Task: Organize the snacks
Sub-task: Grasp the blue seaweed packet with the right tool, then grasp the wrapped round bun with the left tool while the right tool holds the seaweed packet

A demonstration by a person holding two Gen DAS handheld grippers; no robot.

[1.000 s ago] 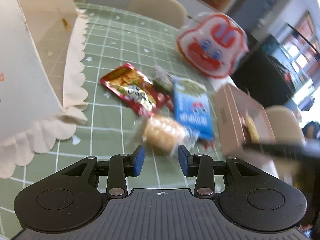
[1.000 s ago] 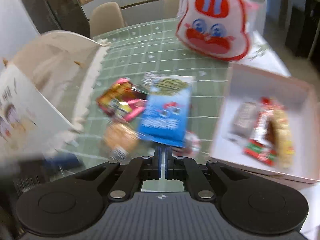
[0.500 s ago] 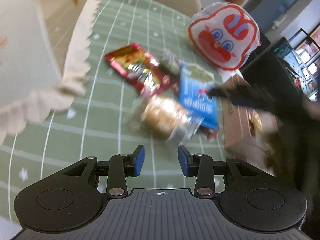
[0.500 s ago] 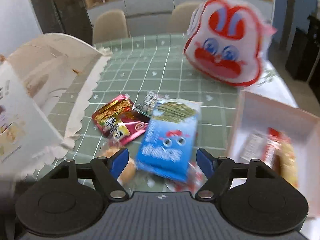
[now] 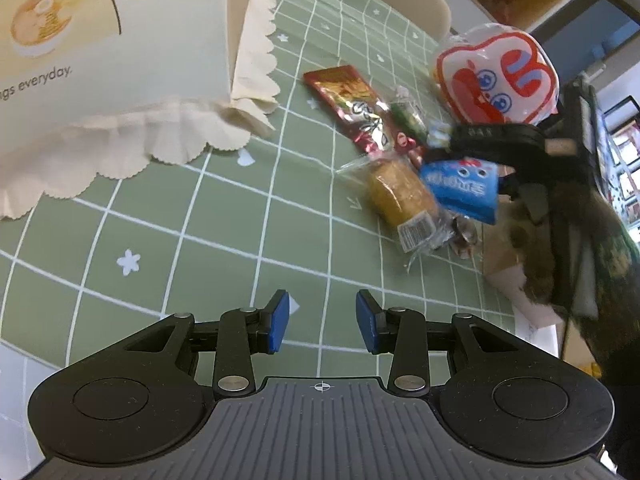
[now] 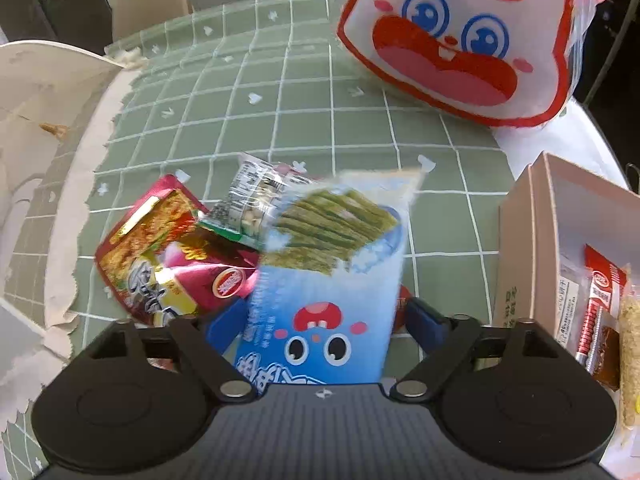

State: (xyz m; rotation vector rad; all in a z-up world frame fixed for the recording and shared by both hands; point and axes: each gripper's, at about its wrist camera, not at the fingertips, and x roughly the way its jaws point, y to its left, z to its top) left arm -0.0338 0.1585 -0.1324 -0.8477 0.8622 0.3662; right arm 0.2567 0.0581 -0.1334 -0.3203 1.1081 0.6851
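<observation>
Several snacks lie in a heap on the green checked tablecloth (image 5: 224,216): a red packet (image 5: 352,104), a wrapped bread roll (image 5: 400,196), a small clear packet (image 6: 248,200) and a blue seaweed packet (image 6: 324,292). My right gripper (image 6: 320,320) is open with its jaws on either side of the blue seaweed packet, which is blurred and fills the gap; it also shows in the left wrist view (image 5: 464,188). My left gripper (image 5: 322,320) is open and empty above the cloth, well short of the heap.
A pink box (image 6: 532,248) at the right holds several snacks (image 6: 600,308). A big red-and-white rabbit-face bag (image 6: 460,40) stands behind the heap. A cream paper bag with scalloped edges (image 5: 100,60) lies at the left. Chairs (image 5: 400,4) stand beyond the table.
My right gripper opened from shut, then moved down and forward over the blue seaweed packet. My left gripper drew back from the heap and stayed open.
</observation>
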